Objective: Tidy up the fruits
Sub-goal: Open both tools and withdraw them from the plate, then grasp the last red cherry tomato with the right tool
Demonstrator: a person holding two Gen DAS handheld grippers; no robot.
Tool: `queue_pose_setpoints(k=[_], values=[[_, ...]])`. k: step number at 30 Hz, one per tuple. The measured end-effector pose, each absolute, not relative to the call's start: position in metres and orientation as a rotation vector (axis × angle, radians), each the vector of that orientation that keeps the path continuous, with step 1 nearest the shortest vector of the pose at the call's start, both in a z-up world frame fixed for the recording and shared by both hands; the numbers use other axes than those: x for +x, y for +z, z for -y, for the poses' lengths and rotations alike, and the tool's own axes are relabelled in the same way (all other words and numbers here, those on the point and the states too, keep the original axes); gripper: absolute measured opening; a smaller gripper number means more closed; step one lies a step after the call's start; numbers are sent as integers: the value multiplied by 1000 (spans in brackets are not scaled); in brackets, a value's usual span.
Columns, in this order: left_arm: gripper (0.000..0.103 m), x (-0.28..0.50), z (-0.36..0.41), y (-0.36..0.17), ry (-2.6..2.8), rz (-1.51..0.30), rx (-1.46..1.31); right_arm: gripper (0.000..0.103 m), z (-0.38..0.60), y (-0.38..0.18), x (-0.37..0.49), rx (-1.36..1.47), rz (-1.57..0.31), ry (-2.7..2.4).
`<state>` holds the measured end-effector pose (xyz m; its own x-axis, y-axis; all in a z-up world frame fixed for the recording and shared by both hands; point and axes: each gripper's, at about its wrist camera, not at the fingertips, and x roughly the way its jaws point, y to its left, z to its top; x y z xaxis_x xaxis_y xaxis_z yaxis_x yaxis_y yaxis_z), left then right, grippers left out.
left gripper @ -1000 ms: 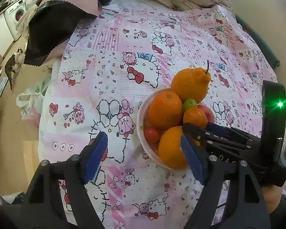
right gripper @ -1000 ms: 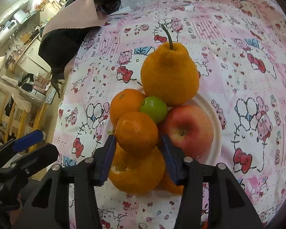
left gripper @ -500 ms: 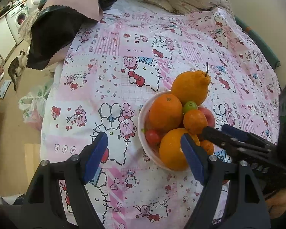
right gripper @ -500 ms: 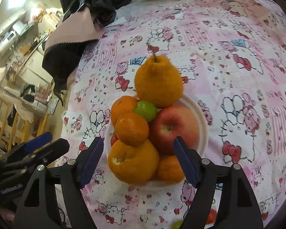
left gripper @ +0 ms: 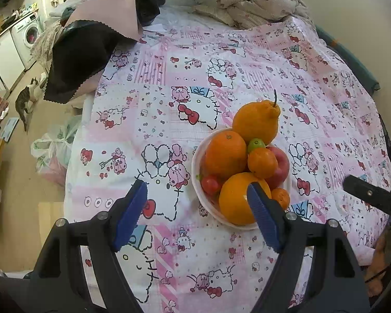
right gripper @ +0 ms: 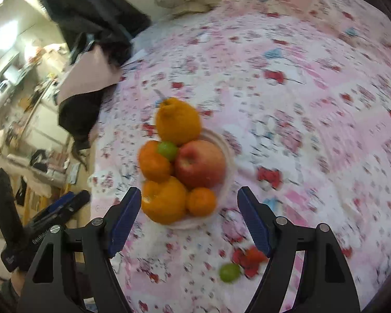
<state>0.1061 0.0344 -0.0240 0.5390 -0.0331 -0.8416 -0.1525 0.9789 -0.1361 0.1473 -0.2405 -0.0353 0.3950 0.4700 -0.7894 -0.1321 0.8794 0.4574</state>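
The right gripper (right gripper: 189, 216) has let go of the small mandarin (left gripper: 262, 162) it was clamping a second ago and has pulled back and up from the pile, its blue-padded fingers now spread wide with nothing between them. The mandarin sits on top of the heap in the white bowl (left gripper: 195, 167), wedged between a big orange (left gripper: 225, 154), a red apple (right gripper: 199, 163) and a small green lime (left gripper: 256, 144). A knobbly, stemmed citrus (left gripper: 255, 122) crowns the far side of the bowl, a second large orange (left gripper: 234, 199) fills the near side, and a cherry tomato (left gripper: 209, 184) peeps out at the left edge. The left gripper (left gripper: 195, 217) hovers over the pink cartoon-print bedsheet (left gripper: 169, 83) just short of the bowl, fingers apart and empty, its right pad overlapping the near orange in the left wrist view. On the sheet, near the right gripper, lie another green lime (right gripper: 229, 272) and a red fruit (right gripper: 255, 257), both blurred. A dark cloth with a pink lining (left gripper: 91, 52) hangs over the bed's far-left corner.
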Motion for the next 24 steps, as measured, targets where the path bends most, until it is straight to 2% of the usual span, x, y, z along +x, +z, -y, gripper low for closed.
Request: queue_pose_setpoints(k=[13, 19, 24], values=[[76, 70, -23, -36, 52, -1030, -202, 79, 291, -60, 111, 478, -1189, 262], [76, 63, -21, -42, 51, -1048, -212, 79, 293, -105, 115, 504, -1356, 219], [76, 64, -17, -42, 37, -1052, -217, 66, 286, -131, 120, 465, -1450, 180]])
